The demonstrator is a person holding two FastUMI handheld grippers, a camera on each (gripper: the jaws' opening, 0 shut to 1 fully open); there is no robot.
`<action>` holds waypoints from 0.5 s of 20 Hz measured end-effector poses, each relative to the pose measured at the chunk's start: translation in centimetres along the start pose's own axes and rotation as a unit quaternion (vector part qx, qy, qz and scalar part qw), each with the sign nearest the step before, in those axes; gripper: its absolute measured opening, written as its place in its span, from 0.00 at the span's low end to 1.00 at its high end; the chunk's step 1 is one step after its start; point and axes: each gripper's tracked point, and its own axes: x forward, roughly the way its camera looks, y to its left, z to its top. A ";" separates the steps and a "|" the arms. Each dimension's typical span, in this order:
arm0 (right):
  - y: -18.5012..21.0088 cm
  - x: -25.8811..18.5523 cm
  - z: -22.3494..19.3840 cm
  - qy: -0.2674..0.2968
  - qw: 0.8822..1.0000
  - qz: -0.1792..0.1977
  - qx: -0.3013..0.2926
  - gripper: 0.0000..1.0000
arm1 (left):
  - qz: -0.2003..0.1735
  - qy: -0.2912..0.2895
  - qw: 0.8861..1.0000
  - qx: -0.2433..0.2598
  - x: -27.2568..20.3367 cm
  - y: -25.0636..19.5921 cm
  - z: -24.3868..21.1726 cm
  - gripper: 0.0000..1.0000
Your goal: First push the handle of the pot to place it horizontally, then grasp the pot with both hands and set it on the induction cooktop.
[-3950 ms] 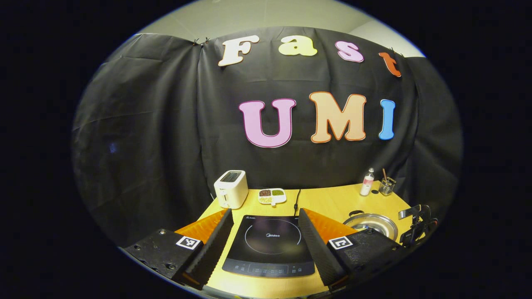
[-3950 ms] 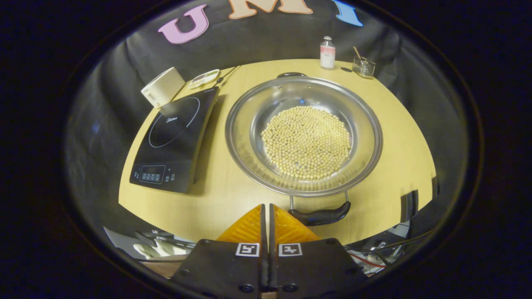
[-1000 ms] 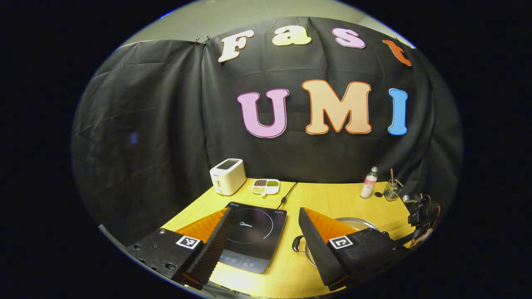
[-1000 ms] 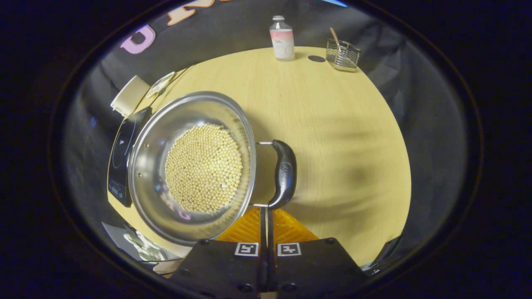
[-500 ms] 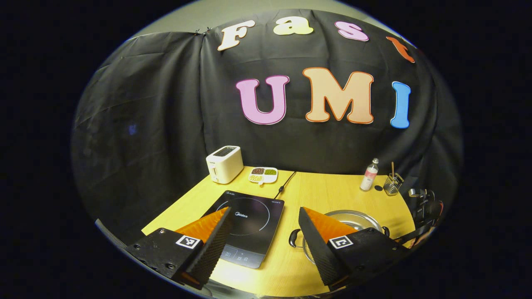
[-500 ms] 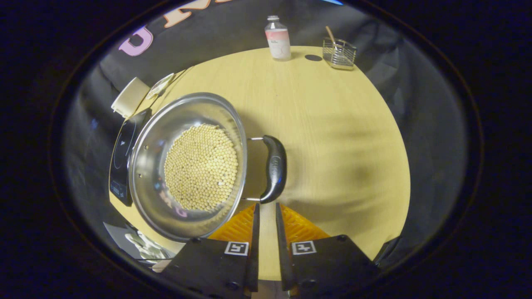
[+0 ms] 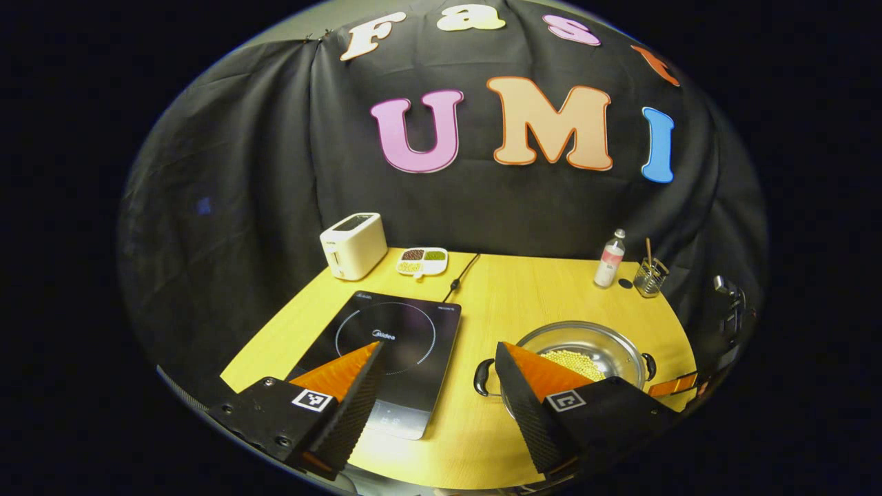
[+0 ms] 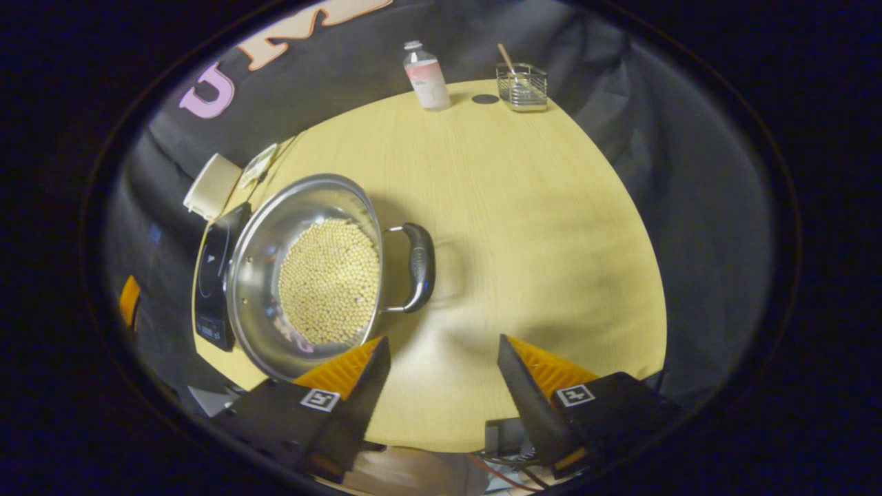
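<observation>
Since half a second earlier, the right gripper [image 8: 441, 362] had backed off the pot [image 8: 306, 275] and spread its jaws wide, holding nothing. The left gripper [image 7: 437, 362] hovered with jaws open and empty. The pot sat on the worktop [image 8: 510, 227] beside the induction cooktop [image 7: 389, 344], loaded with beans [image 8: 331, 279]. An uneven two-handed lift would likely tip it and spill them.

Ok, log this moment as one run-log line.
left gripper: open, above table | right gripper: open, near handle | pot: on table, beside cooktop, handles sideways | beans inside
</observation>
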 end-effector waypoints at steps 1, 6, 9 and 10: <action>0.5 -0.3 0.5 -0.006 1.000 0.009 0.006 0.97 | -0.008 0.012 1.000 -0.002 0.5 -0.4 -0.6 0.97; 1.9 0.0 2.5 -0.014 0.999 0.027 0.012 1.00 | -0.054 0.070 0.996 -0.021 3.0 -2.4 -3.3 0.96; 2.4 0.9 3.0 -0.004 1.000 0.028 0.011 0.93 | -0.070 0.112 0.991 -0.025 4.8 -2.9 -5.4 0.97; 2.2 1.2 3.0 0.001 1.000 0.026 0.008 0.94 | -0.076 0.128 0.988 -0.028 5.5 -3.1 -6.0 0.98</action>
